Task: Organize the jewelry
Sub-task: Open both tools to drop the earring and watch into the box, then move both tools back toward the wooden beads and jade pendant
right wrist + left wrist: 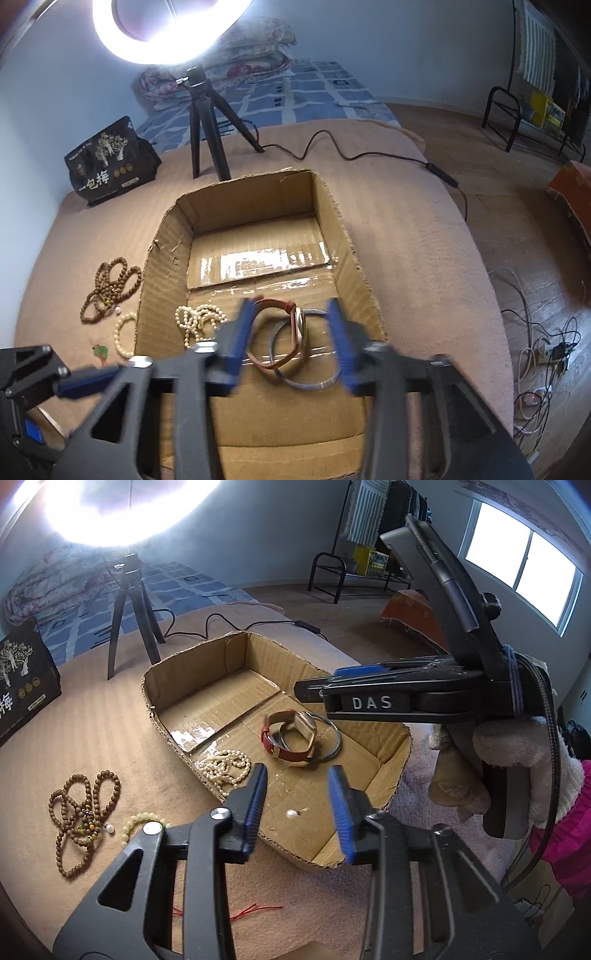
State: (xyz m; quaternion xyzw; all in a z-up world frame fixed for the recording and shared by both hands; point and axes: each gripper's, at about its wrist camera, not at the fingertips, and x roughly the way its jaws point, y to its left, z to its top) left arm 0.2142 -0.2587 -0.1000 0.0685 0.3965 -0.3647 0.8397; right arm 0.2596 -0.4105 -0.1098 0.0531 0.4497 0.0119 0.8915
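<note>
An open cardboard box point(177, 686) point(347, 236) lies on a tan blanket. Inside are a red-strapped watch point(291, 753) point(284, 354), a silver bangle point(332, 747) point(314, 384), a cream pearl necklace point(225, 768) point(195, 319) and a single pearl earring point(292, 814). Brown wooden beads point(83, 816) point(110, 286) and a pale bead bracelet point(142, 821) point(120, 334) lie on the blanket left of the box. My left gripper point(299, 805) is open above the earring. My right gripper point(291, 343) point(321, 690) is open over the watch and bangle.
A ring light on a black tripod point(129, 616) point(207, 136) stands behind the box, its cable point(351, 157) trailing right. A black bag point(22, 683) point(110, 162) sits at the back left. A small green charm point(100, 350) and red thread point(255, 910) lie on the blanket.
</note>
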